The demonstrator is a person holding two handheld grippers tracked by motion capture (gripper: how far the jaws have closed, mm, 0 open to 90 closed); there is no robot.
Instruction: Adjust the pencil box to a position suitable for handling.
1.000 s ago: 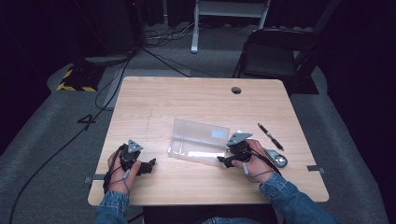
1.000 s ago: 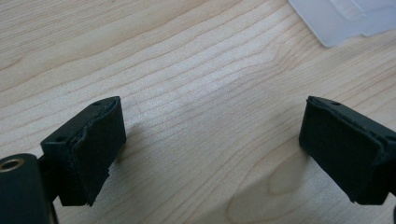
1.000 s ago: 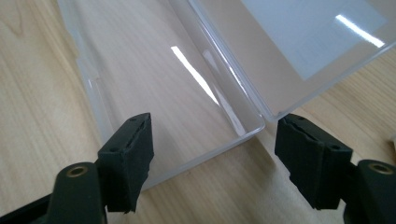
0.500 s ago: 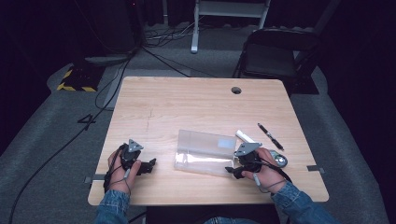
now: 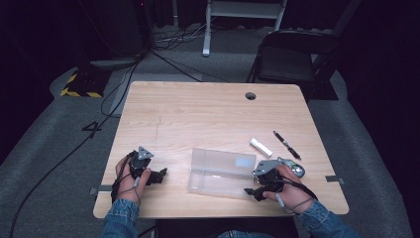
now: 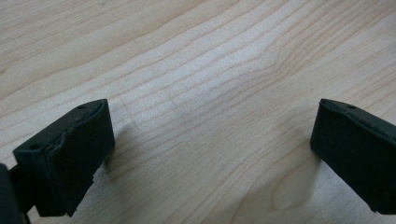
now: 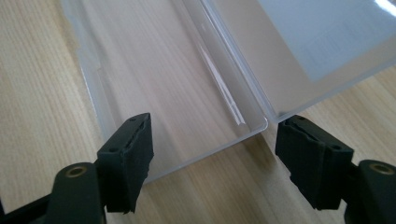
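Just ahead of the spread jaws, clear case [image 7: 196, 88].

Bright, evenly lit table [image 5: 208, 114] amid dark surroundings; soft shadows, slightly blurred close-ups.

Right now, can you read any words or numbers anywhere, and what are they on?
"4": a dark mark that reads like the number, on the grey carpet left of the table.
The pale label on the clear plastic box: too blurred to read.
The pen: too small to tell.
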